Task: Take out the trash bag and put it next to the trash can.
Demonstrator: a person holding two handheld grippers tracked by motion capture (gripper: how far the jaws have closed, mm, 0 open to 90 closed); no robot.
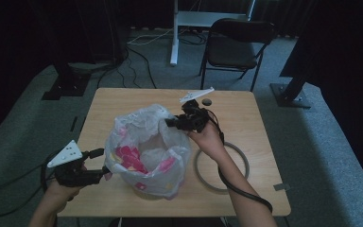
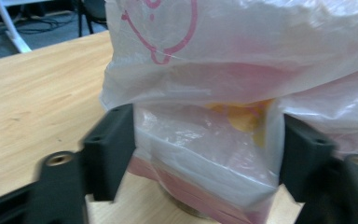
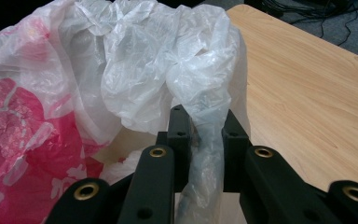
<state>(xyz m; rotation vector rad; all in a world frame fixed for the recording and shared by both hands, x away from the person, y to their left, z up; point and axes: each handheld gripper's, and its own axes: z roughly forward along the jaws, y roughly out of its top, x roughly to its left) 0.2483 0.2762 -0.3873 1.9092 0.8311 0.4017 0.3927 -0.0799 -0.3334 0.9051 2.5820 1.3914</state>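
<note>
Bag [image 1: 146, 151] edge is pinched in right hand-held gripper [image 3: 200, 135]; left hand-held gripper [image 2: 205, 154] is half-open around its side, not gripping yet.

Right tool [image 3: 200, 135] pinched shut; left tool [image 2: 205, 158] half-open.

Bag [image 1: 146, 151] mid-table [image 1: 260, 118], ring [image 1: 221, 166] right of it, chair [image 1: 236, 45] behind table

The high view looks forward and down from above the table's [image 1: 246, 123] near edge, taking in the whole top; the left gripper view faces the plastic bag [image 2: 242, 70] at close range, low over the wood; the right gripper view looks along the bag's rim toward a far corner; all share the bag.
</note>
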